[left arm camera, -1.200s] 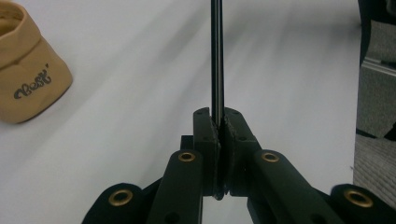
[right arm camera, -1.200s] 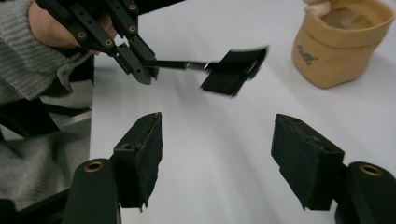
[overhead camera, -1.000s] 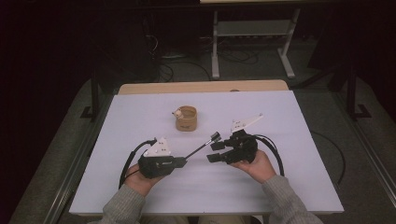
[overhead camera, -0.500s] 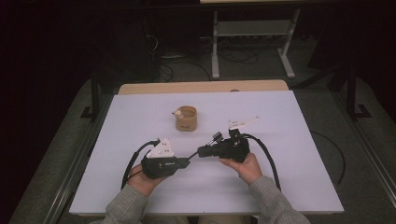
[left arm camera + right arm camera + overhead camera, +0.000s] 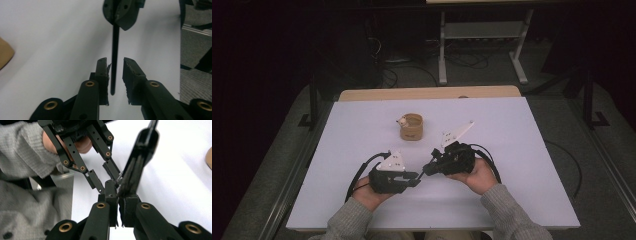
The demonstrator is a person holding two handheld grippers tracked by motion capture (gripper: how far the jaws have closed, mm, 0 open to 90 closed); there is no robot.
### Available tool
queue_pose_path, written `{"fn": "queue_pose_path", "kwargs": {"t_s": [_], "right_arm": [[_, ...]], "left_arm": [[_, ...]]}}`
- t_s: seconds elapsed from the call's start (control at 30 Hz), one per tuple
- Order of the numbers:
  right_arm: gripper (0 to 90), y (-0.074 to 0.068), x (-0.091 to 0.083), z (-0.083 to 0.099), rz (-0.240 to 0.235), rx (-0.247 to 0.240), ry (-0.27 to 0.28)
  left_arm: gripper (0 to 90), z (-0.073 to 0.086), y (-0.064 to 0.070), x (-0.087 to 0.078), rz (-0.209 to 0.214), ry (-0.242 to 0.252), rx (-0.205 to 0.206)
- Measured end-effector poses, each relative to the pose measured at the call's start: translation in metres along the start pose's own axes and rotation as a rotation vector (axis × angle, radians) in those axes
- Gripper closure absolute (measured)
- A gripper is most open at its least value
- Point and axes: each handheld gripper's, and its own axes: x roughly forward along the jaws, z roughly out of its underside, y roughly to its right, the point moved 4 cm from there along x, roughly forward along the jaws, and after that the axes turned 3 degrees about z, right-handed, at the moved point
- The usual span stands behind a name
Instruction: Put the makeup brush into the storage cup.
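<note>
Right tool (image 5: 428, 168) grips rod (image 5: 115, 60), angled left.

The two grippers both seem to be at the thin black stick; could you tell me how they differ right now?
The right gripper is shut on the thin black stick; the left gripper is open, its jaws either side of the stick's free end. In the high view the right sits farther up the table. Both are black, hand-held, with a grey plate.

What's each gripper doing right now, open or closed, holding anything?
Left gripper: open, jaws on either side of the black rod, not clamping it.
Right gripper: closed on the black rod's other end.
</note>
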Motion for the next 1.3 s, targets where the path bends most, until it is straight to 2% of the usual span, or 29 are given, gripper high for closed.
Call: {"fn": "queue_pose_path", "kwargs": {"t_s": [0.03,0.2,0.37,0.43,0.6,0.7,0.8,0.93,1.03,1.3], "right_arm": [[84.6,0.000,0.000,-0.002,0.004,-0.019,-0.010],[84.6,-0.005,0.000,-0.007,-0.012,-0.037,-0.024],[83.4,-0.007,0.001,-0.008,-0.006,-0.050,0.015],[77.4,-0.007,0.002,-0.009,0.023,-0.070,0.035],[72.3,-0.005,-0.002,-0.007,0.042,-0.018,0.121],[78.3,-0.004,-0.002,-0.006,0.043,-0.010,0.171],[83.6,-0.003,-0.001,-0.006,0.026,0.007,0.190],[84.4,-0.003,0.001,-0.007,0.016,0.007,0.174],[84.5,-0.003,0.000,-0.007,0.018,0.005,0.150],[84.5,0.004,-0.008,-0.007,0.074,-0.002,0.071]], "left_arm": [[75.6,0.000,0.000,0.001,0.004,-0.006,0.010],[83.9,0.000,0.000,0.001,0.012,-0.003,0.007],[85.5,0.002,-0.002,-0.002,0.004,0.015,-0.005],[85.6,0.003,-0.002,-0.002,-0.009,0.017,-0.017],[85.7,0.005,-0.005,-0.002,-0.026,0.035,-0.034],[85.7,0.005,-0.005,-0.001,-0.030,0.046,-0.049],[85.6,0.004,-0.005,0.000,-0.028,0.049,-0.052],[84.1,0.007,-0.005,0.000,-0.026,0.049,-0.049],[78.2,0.009,-0.005,-0.002,-0.038,0.045,-0.046],[70.8,0.019,-0.006,-0.012,-0.066,0.043,-0.072]]}}
